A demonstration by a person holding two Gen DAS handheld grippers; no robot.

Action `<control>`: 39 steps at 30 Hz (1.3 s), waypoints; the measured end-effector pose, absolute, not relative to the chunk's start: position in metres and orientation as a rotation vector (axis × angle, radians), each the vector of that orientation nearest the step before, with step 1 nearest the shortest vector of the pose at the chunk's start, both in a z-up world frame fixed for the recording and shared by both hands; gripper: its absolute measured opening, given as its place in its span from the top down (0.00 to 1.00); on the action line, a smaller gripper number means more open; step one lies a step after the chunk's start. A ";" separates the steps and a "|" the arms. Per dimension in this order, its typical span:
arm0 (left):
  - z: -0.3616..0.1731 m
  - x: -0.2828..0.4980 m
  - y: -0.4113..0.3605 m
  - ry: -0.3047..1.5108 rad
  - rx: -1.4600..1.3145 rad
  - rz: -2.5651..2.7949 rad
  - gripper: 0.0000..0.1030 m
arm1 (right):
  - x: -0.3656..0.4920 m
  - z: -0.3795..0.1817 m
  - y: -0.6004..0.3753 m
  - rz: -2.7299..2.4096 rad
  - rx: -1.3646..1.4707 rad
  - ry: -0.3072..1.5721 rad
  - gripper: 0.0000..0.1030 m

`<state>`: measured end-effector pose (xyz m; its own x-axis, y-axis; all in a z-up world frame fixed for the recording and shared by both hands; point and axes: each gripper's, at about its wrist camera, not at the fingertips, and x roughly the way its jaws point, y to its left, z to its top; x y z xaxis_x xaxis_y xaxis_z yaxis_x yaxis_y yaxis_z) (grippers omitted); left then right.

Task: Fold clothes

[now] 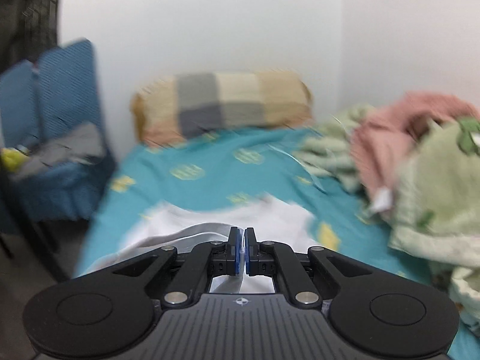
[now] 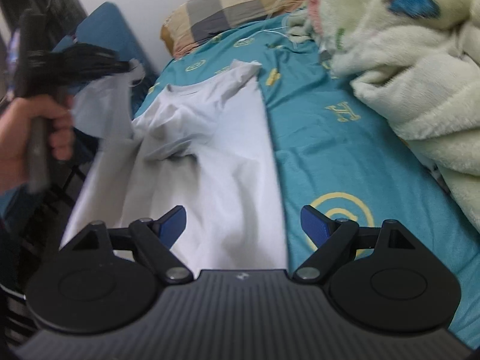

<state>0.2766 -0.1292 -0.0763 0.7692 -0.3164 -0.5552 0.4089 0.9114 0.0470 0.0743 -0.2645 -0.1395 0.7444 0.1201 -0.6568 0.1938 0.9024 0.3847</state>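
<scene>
White and soft, the cotton T-shirt (image 2: 222,162) is lying on the teal bed sheet with yellow patterns (image 2: 345,156). In the right wrist view its long side is running from the bottom middle of the frame up toward the top middle. Its round neck hole is pointing up, toward the checked pillow in tan and grey (image 2: 237,3) at the top of the frame. One short sleeve is sticking out to the upper right of the shirt. The left side of the shirt is being lifted off the bed at the upper left of the frame.

The left gripper (image 2: 127,66) is sitting at the upper left in that view, blurry, with a person's hand (image 2: 39,138) wrapped around its grey handle. Its tips are pinching the raised white cloth. In the left wrist view the left gripper (image 1: 243,250) is at the bottom middle, pointing down at the bed, and its blue pads (image 1: 238,249) are squeezed tight together on a fold of the shirt.

The right gripper (image 2: 243,225) is hanging low over the bottom part of the shirt, pointing down at it. Its fingers are spread wide and are holding nothing.

A fluffy pale green blanket (image 2: 405,60) is piled at the right side. A blue chair (image 1: 54,114) is standing at the left of the left wrist view.
</scene>
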 end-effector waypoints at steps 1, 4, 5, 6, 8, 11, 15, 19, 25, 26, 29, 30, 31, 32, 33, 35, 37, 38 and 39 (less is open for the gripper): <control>-0.095 0.275 -0.141 0.590 0.181 -0.400 0.97 | 0.074 -0.141 -0.270 -0.057 0.465 0.735 0.18; -0.139 0.275 -0.160 0.646 0.187 -0.416 0.95 | 0.073 -0.145 -0.285 -0.088 0.514 0.719 0.18; -0.148 0.274 -0.161 0.658 0.177 -0.419 0.94 | 0.073 -0.147 -0.288 -0.096 0.524 0.715 0.18; -0.153 0.273 -0.161 0.668 0.164 -0.419 0.89 | 0.074 -0.148 -0.291 -0.104 0.532 0.710 0.18; -0.154 0.268 -0.151 0.676 0.146 -0.423 0.81 | 0.075 -0.150 -0.295 -0.105 0.548 0.699 0.18; -0.135 0.249 -0.126 0.647 0.117 -0.423 0.48 | 0.078 -0.150 -0.294 -0.082 0.545 0.676 0.18; -0.092 0.205 -0.095 0.606 0.134 -0.371 0.42 | 0.077 -0.143 -0.286 -0.048 0.496 0.626 0.18; -0.042 0.139 -0.066 0.586 0.155 -0.321 0.34 | 0.073 -0.134 -0.279 -0.006 0.464 0.575 0.18; -0.009 0.054 -0.020 0.606 0.070 -0.293 0.25 | 0.063 -0.119 -0.258 0.089 0.377 0.515 0.18; -0.010 0.046 -0.014 0.612 0.056 -0.281 0.24 | 0.061 -0.116 -0.253 0.103 0.356 0.504 0.18; -0.008 0.031 0.002 0.605 0.041 -0.279 0.24 | 0.058 -0.108 -0.237 0.163 0.310 0.483 0.24; -0.005 0.029 0.007 0.590 0.038 -0.285 0.24 | 0.058 -0.105 -0.230 0.181 0.303 0.488 0.24; -0.003 0.027 0.012 0.576 0.035 -0.290 0.24 | 0.059 -0.102 -0.223 0.200 0.296 0.492 0.25; 0.000 0.026 0.019 0.559 0.023 -0.294 0.24 | 0.061 -0.099 -0.215 0.225 0.292 0.498 0.25; 0.002 0.026 0.028 0.539 0.004 -0.305 0.24 | 0.067 -0.096 -0.205 0.256 0.289 0.505 0.25; 0.004 0.026 0.046 0.501 -0.041 -0.326 0.23 | 0.086 -0.090 -0.183 0.293 0.258 0.525 0.26; 0.001 0.029 0.063 0.483 -0.078 -0.326 0.23 | 0.114 -0.088 -0.159 0.318 0.199 0.537 0.31; -0.003 0.033 0.070 0.486 -0.087 -0.315 0.23 | 0.129 -0.089 -0.146 0.329 0.165 0.542 0.33; -0.008 0.036 0.076 0.499 -0.097 -0.302 0.23 | 0.146 -0.091 -0.136 0.339 0.133 0.545 0.33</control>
